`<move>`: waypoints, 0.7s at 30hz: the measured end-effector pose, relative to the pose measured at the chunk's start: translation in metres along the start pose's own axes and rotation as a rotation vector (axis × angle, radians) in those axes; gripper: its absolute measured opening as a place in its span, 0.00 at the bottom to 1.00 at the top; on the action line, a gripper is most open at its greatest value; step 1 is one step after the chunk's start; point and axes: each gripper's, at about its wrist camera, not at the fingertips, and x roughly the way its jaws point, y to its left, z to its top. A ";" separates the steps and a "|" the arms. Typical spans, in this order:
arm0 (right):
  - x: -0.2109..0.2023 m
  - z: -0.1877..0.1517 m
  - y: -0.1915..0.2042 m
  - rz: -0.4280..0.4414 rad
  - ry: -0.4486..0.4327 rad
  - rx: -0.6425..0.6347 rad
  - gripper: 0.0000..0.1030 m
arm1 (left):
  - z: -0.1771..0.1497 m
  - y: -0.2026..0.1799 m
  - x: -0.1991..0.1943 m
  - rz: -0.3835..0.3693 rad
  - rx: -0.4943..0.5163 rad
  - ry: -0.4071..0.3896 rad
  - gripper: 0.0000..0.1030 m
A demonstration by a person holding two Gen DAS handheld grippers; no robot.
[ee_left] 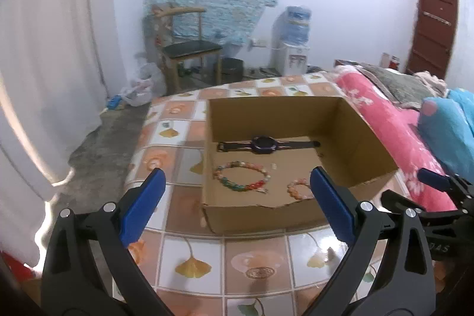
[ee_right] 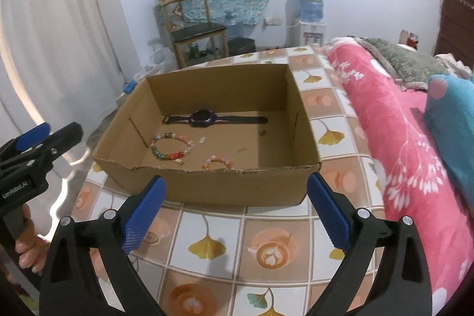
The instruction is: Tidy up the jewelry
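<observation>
Three pieces lie inside the cardboard box (ee_right: 207, 182): a watch (ee_right: 203, 118) at 12 o'clock, a large beaded bracelet (ee_right: 171, 146) at 8, a small bracelet (ee_right: 218, 163) at 6. Around it, the tiled surface (ee_right: 266, 253). Left gripper (ee_left: 237, 206) and right gripper (ee_right: 235, 209) hover with jaws released, empty.

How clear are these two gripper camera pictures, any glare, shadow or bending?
Left wrist view: fisheye bends the white curtain, and glare streaks the floor beside it; the brown cardboard box looks slightly soft. Right wrist view: sharper; shadow covers the box's right inner floor, yet the dark wristwatch and multicoloured bead bracelet stay readable.
</observation>
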 end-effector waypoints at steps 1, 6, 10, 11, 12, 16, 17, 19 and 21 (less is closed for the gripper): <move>-0.001 0.000 0.000 -0.005 -0.004 0.001 0.91 | 0.000 0.001 0.000 0.016 -0.004 -0.002 0.92; -0.002 0.003 -0.001 -0.034 -0.015 0.017 0.92 | -0.001 0.004 -0.001 0.050 -0.025 -0.005 0.92; 0.000 0.004 -0.002 -0.038 -0.011 0.035 0.93 | -0.001 0.005 0.002 0.044 -0.044 0.028 0.92; 0.000 0.004 -0.002 -0.042 -0.009 0.041 0.93 | -0.002 0.004 0.004 0.041 -0.044 0.042 0.92; 0.001 0.004 -0.003 -0.045 -0.006 0.044 0.93 | -0.002 0.004 0.005 0.037 -0.041 0.053 0.92; 0.005 0.004 -0.004 -0.049 0.011 0.047 0.93 | -0.008 -0.003 0.013 0.055 -0.011 0.117 0.92; 0.006 0.003 -0.005 -0.049 0.017 0.050 0.93 | -0.009 -0.005 0.014 0.058 -0.007 0.125 0.92; 0.007 0.002 -0.005 -0.048 0.030 0.053 0.93 | -0.010 -0.008 0.014 0.075 -0.002 0.126 0.92; 0.009 0.000 -0.005 -0.048 0.039 0.051 0.93 | -0.010 -0.011 0.014 0.093 0.000 0.129 0.92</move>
